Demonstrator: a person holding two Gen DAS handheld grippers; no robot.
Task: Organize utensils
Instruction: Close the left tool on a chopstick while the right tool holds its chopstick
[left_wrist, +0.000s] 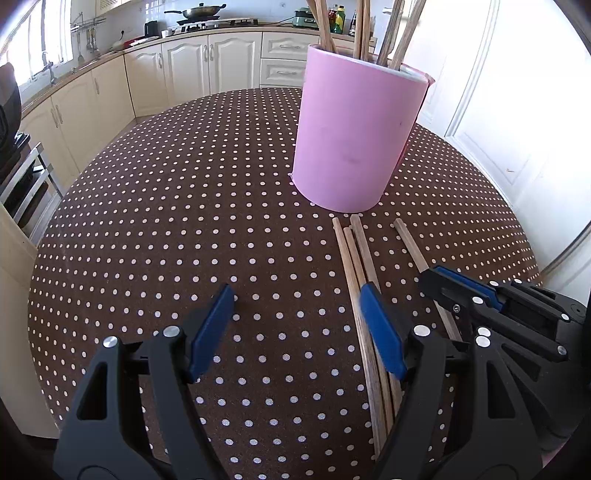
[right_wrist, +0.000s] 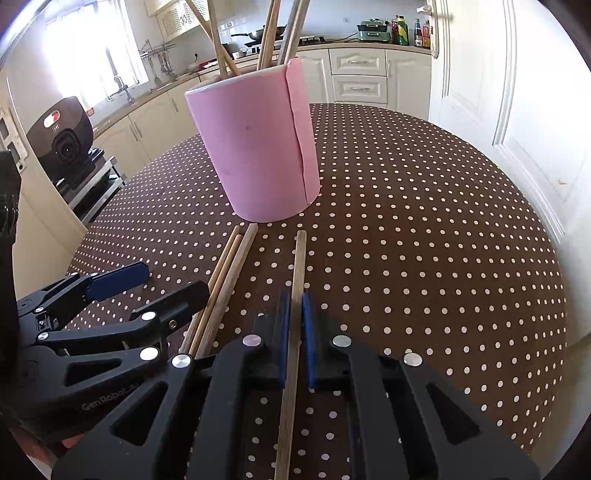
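right gripper (right_wrist: 295, 332) near camera, blue pads clamped on single chopstick (right_wrist: 297, 266), pointing steeply down at table (right_wrist: 424, 229). stick likely light, stiff, smooth; grip mid-shaft seems safest against pivoting. left gripper (left_wrist: 297, 326) spread wide, empty, beside three loose chopsticks (left_wrist: 351, 254). beyond, pink holder (left_wrist: 351, 140) upright, already some sticks inside.

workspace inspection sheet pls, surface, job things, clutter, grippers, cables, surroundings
surface: round table under a brown, white-dotted cloth
job's things: pink holder upright with chopsticks inside; three loose chopsticks lying together before it; single chopstick apart
clutter: nothing seen
grippers: left gripper open, its fingers beside the three; right gripper shut on the single chopstick
cables: nothing seen
surroundings: kitchen cabinets, wok on the stove, white door
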